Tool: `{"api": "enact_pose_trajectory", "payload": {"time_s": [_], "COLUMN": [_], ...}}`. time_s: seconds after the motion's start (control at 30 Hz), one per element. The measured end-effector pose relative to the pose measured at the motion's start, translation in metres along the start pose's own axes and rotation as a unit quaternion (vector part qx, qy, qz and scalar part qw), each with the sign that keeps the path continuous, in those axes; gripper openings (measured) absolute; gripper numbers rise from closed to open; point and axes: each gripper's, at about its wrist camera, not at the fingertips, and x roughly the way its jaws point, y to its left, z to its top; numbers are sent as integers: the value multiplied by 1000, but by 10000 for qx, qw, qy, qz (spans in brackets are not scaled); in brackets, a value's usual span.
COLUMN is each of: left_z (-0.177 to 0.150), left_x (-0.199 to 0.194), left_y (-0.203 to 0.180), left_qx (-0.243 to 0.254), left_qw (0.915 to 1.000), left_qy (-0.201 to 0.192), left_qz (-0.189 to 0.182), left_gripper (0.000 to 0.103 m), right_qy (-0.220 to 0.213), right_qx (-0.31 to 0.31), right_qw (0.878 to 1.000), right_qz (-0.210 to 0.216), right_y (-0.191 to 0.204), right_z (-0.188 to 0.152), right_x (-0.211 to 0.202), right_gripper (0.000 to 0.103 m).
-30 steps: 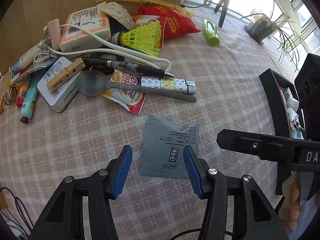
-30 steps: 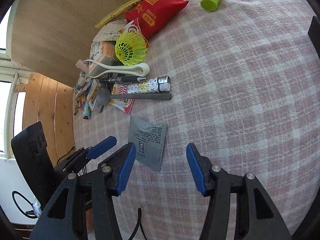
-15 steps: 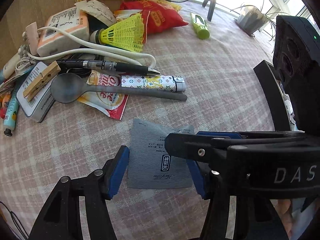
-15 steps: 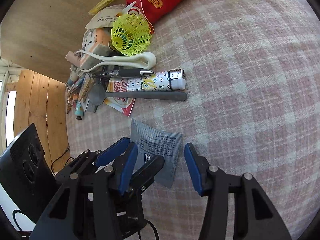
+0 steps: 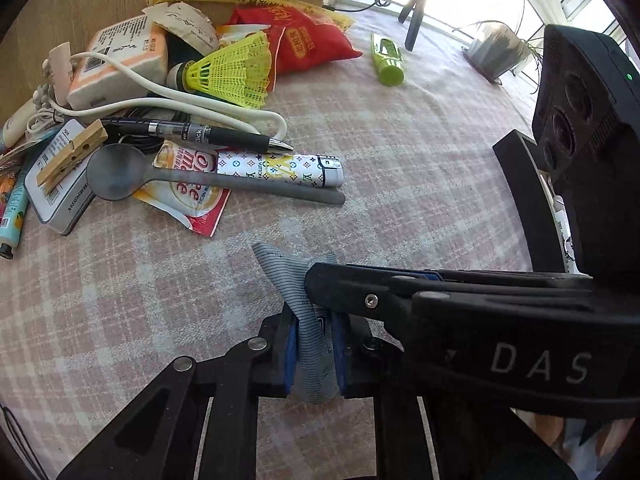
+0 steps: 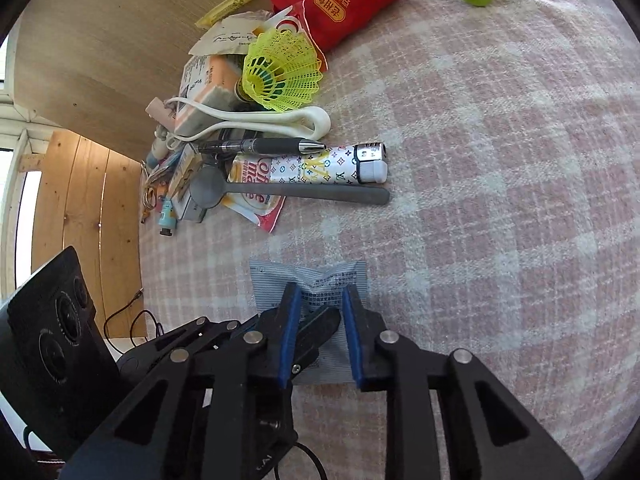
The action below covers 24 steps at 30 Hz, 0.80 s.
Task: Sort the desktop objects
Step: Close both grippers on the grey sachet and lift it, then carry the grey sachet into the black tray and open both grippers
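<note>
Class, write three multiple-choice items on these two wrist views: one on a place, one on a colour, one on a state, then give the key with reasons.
1. Where does the grey long-handled spoon lie?
A. across the red-edged coffee sachet
B. inside the red snack bag
C. apart on bare cloth

2. What colour is the plastic shuttlecock?
A. white
B. yellow-green
C. blue

3. What state is the grey striped foil sachet in?
A. flat, untouched
B. pinched and buckled by both grippers
C. torn in two

Key: 1 A, its handle crosses the sachet. 2 B, the skirt shows it. 3 B, left gripper and right gripper have just been closing on it.
</note>
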Motion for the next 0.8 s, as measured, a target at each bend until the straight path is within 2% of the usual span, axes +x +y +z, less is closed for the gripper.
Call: {"api": "enact_pose_trajectory", "payload": {"time_s": [0.23, 0.4, 0.53, 0.8], "left_z": [9, 19, 26, 31], "left_x": [-14, -21, -22, -18], "left_y": [-23, -59, -99, -194], "left_qx": [-89, 98, 312, 824], "left_qw": [9995, 9990, 9980, 9931], "left_qy": [-145, -239, -267, -210], "left_qz": [-260, -373, -477, -804], "left_gripper": [9, 9, 9, 9], "right_qy": [-262, -524, -765, -1190], "right_qx": [-184, -177, -104, 173], "right_qw": [9995, 9985, 9970, 9927], "right_qz": [-30, -23, -49, -89], "right_y": [-4, -22, -36, -100], "right_z": [2, -4, -7, -26], "right_x": [-40, -79, -107, -186], "right_gripper": [15, 15, 15, 15]}}
